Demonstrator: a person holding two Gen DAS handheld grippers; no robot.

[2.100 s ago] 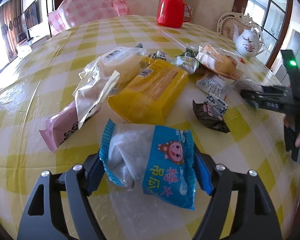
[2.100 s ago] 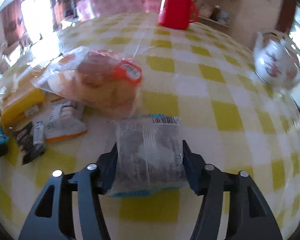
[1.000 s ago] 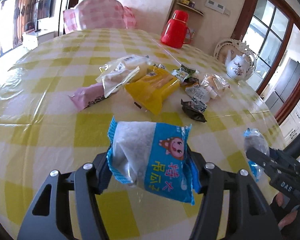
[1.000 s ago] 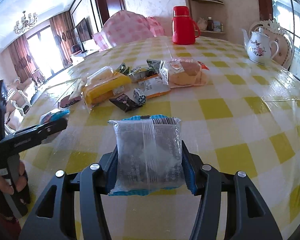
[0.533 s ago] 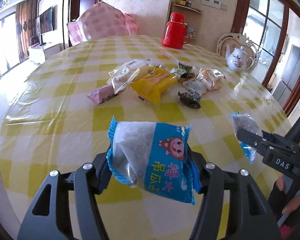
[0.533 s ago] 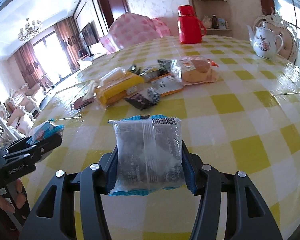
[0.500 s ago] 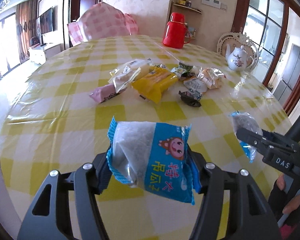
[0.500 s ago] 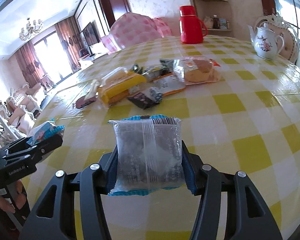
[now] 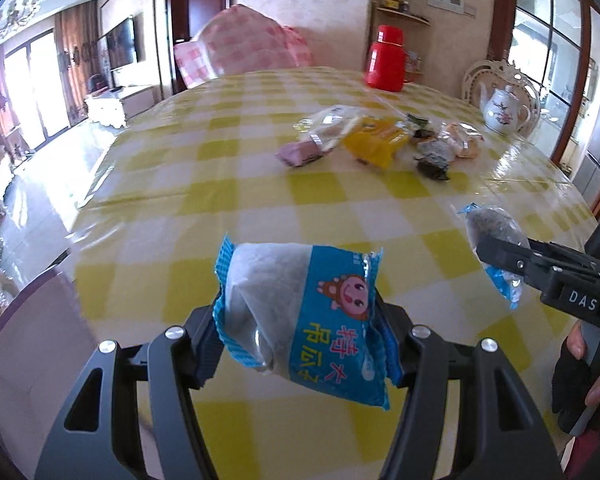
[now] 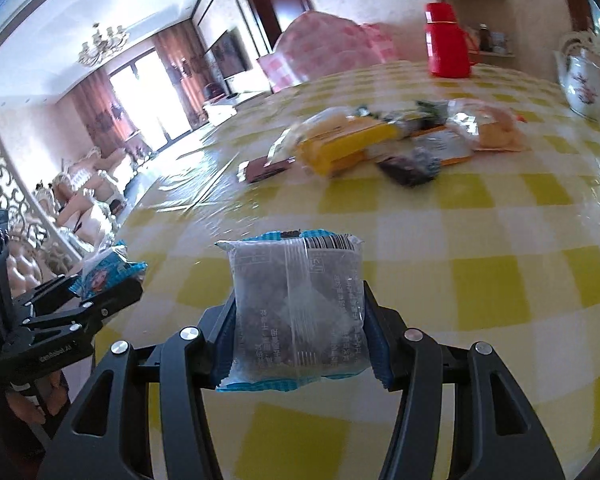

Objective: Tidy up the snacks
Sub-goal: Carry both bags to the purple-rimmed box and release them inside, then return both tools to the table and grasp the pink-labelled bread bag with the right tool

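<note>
Hanging above the near edge of the table, a blue snack packet [image 9: 304,320] with a cartoon face and white print sits clamped between the two fingers of the left gripper [image 9: 300,340], its crimped ends sticking out on both sides. Over on the other side, the right gripper [image 10: 300,344] is squeezed on a clear packet [image 10: 298,312] with dark contents, a barcode along its top edge and a blue seam at the bottom. Both packets are off the tabletop, held out over the yellow-and-white checked tablecloth [image 9: 228,184].

From the left camera, that clear packet [image 9: 494,236] shows at the right, pinched in the other tool, with a hand [image 9: 592,372] wrapped round its handle. From the right camera, the blue packet [image 10: 104,268] peeks out at the far left in its gripper, near the table's edge.

Further back, well apart from both packets, the rest of the snacks lie bunched together mid-table: a yellow pack [image 9: 374,140], a pink bar [image 9: 300,156] just beside it, a clear bag with bread [image 10: 486,124] and some small dark wrappers [image 9: 432,166]. The right view is blurred there, so the small ones are hard to tell apart.

Beyond the pile stand a red flask [image 9: 386,58] and, off to the right, a white teapot [image 9: 502,110]. A pink checked cushion [image 9: 244,50] rises behind the far side of the table.
</note>
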